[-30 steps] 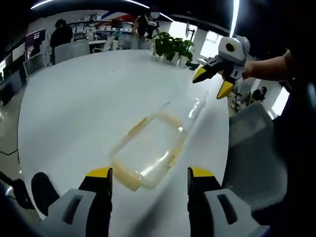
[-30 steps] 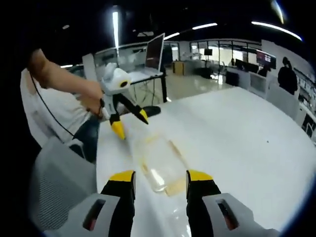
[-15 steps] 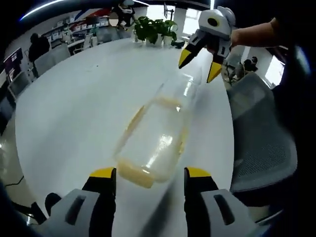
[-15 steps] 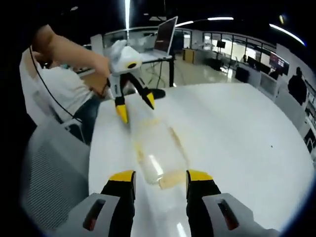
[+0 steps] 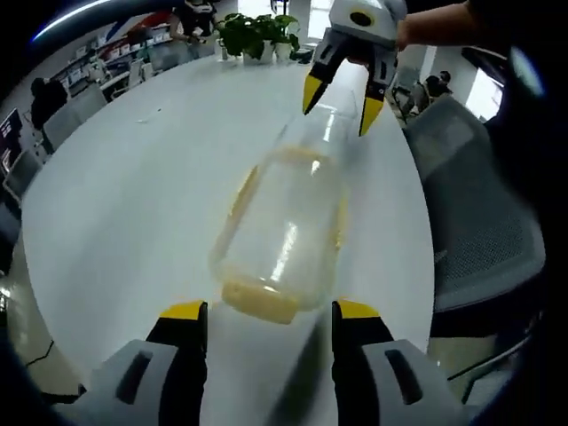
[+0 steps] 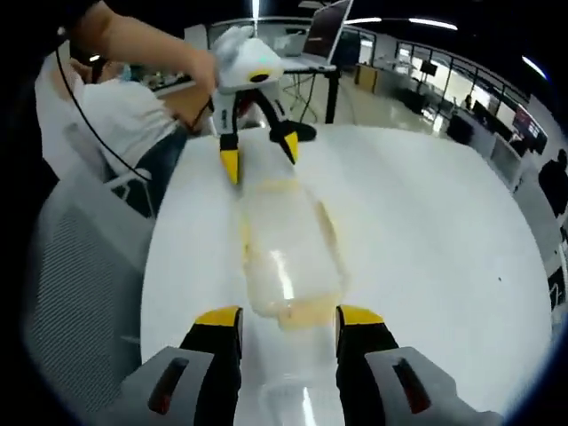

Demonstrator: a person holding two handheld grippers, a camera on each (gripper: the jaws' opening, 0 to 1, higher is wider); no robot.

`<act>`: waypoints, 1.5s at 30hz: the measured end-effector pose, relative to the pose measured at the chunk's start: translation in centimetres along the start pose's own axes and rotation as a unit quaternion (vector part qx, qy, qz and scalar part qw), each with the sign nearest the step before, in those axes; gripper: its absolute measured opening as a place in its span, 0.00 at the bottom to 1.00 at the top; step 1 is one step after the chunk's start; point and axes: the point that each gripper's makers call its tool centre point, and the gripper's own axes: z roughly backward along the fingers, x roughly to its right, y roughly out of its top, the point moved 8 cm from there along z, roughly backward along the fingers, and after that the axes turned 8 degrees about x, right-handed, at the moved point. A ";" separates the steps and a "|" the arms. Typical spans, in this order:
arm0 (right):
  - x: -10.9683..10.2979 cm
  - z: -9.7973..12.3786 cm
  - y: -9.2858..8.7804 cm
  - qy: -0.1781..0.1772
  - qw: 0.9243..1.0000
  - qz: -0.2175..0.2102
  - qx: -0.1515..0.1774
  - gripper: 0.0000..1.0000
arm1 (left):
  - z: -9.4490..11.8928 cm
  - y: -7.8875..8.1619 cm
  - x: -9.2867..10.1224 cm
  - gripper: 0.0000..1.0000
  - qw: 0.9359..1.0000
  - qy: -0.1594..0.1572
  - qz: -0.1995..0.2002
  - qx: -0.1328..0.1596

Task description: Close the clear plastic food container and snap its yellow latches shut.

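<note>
A clear plastic container (image 5: 284, 226) with yellow latches lies lengthwise on the white round table (image 5: 133, 195). My left gripper (image 5: 269, 312) is open, its yellow tips on either side of the near end, where a yellow latch (image 5: 259, 302) shows. At the far end my right gripper (image 5: 340, 102) is open over a raised clear part. In the right gripper view the container (image 6: 284, 248) runs away from my open right gripper (image 6: 286, 318). The left gripper (image 6: 259, 157) straddles its far end. Whether any jaw touches the plastic I cannot tell.
Potted plants (image 5: 257, 31) stand at the table's far edge. A grey mesh chair (image 5: 479, 204) sits close to the table's edge, also seen as a chair (image 6: 84, 266) in the right gripper view. A laptop (image 6: 324, 31) stands on a desk behind. The person's arm holds each gripper.
Both grippers have closed in on the container's two ends. The container now sits lined up between each pair of jaws. Both stay open.
</note>
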 end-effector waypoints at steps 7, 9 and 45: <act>0.6 -1.1 -0.2 0.012 0.999 0.027 -0.033 0.42 | -0.3 0.2 -0.3 0.56 1.000 -0.007 -0.029 -0.005; 0.9 -1.2 -0.1 0.012 0.999 0.026 -0.034 0.42 | -0.5 0.2 -0.4 0.56 0.999 -0.011 -0.036 -0.006; 2.5 -5.5 -1.4 0.045 0.987 0.055 -0.146 0.41 | -2.7 0.0 -1.4 0.44 0.990 -0.068 -0.114 -0.042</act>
